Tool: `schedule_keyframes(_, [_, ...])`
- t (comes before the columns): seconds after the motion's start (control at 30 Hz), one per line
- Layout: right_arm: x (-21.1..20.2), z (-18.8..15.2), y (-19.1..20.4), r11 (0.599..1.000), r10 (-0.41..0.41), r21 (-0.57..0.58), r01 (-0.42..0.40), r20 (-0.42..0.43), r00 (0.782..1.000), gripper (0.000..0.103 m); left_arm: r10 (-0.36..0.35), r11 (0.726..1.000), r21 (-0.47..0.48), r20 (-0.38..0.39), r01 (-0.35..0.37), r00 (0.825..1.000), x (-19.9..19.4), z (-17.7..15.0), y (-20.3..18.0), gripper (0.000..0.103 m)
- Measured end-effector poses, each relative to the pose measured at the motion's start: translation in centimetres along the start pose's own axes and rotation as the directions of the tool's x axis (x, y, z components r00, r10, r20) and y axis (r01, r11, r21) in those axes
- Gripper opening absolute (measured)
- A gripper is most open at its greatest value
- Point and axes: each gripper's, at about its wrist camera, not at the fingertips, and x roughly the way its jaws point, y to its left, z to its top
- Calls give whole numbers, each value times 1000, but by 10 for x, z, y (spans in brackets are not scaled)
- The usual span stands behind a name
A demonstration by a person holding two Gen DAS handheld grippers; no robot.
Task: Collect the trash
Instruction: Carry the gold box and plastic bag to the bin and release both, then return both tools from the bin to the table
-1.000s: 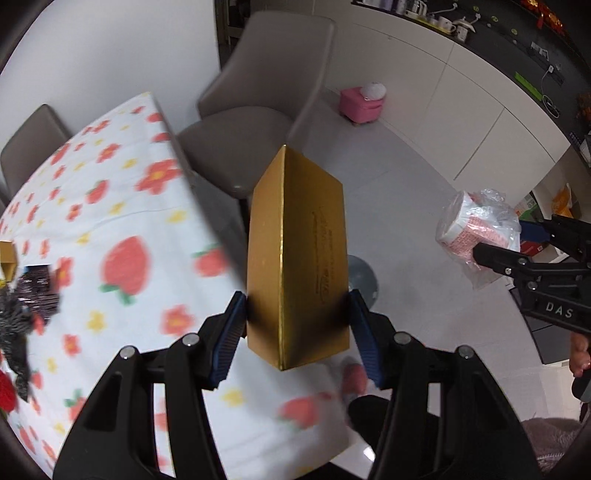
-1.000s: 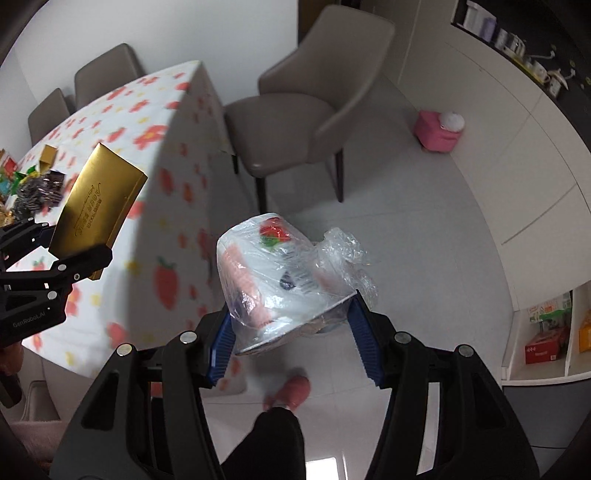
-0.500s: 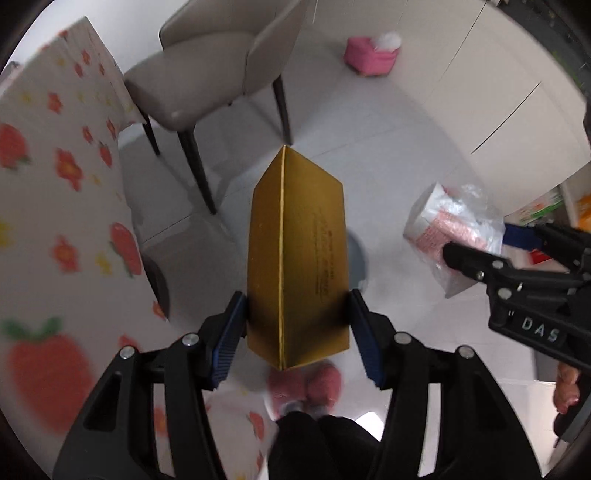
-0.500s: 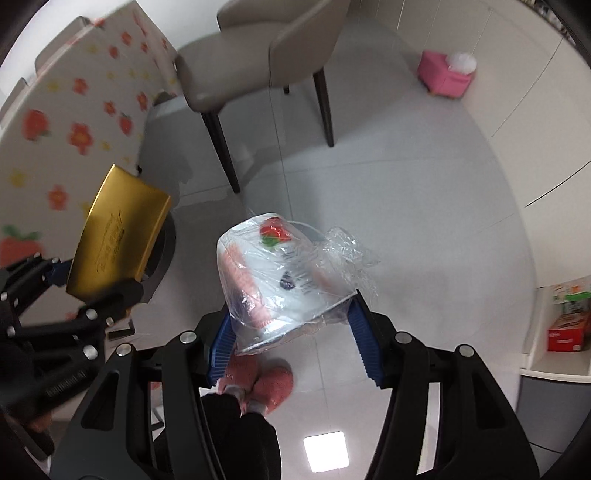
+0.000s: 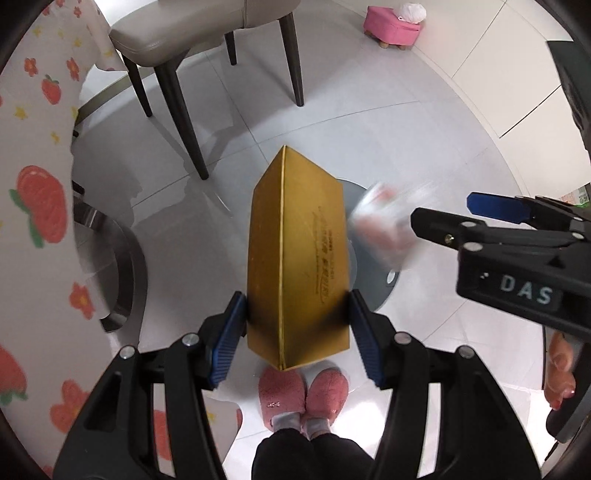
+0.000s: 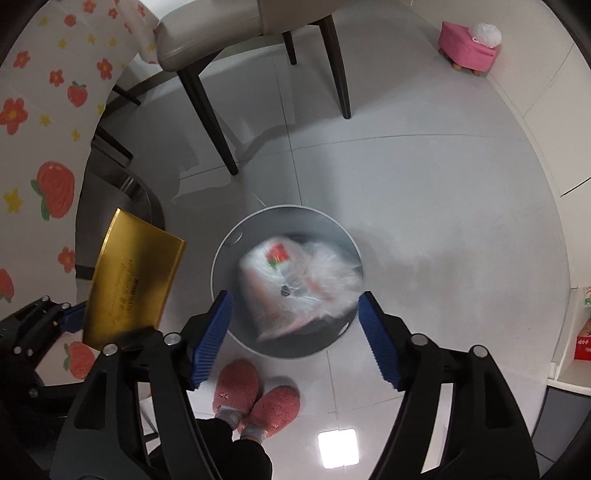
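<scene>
My left gripper (image 5: 297, 325) is shut on a gold box (image 5: 299, 266) and holds it upright above the floor; the box also shows in the right wrist view (image 6: 133, 288). My right gripper (image 6: 293, 332) is open and empty above a round grey bin (image 6: 229, 240). A plastic-wrapped white and pink cup (image 6: 295, 284) is blurred, falling into the bin, clear of the pads. In the left wrist view the cup (image 5: 388, 229) is blurred next to the right gripper (image 5: 480, 221), over the bin (image 5: 365, 291).
A table with a strawberry and flower cloth (image 5: 33, 221) stands at the left. A beige chair (image 5: 192, 33) on dark legs stands ahead. A pink stool (image 6: 467, 50) sits by the white cabinets. My pink slippers (image 6: 255, 395) are just below the bin.
My right gripper has opened and let go of the wrapped cup, which drops into the bin. Both grippers have swung further down towards the floor and bin. The left gripper keeps the gold box.
</scene>
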Motion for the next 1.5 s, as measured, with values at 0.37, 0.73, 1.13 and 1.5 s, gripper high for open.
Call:
schedule_keyframes(0.37, [-17,7,-30,999,-20,50,19,25,999,69,-62,997,39,2,62,998,14,20,-9,57])
schedule_keyframes(0.73, [-38,1,-38,997,-53,65,51,19,998,69,-53,998,43,-38,54,998,12,24,-20,79])
schedule_keyframes(1.13, [-156,8,8,998,-68,-4,68,52,996,69,-1,1000,-30,-54,-1,999,-124,22,2,79])
schedule_keyframes(1.5, [-284,32,120,972,63,-231,-32,128,990,71,93,976,-208,118,-67,989,-314,3,92,79])
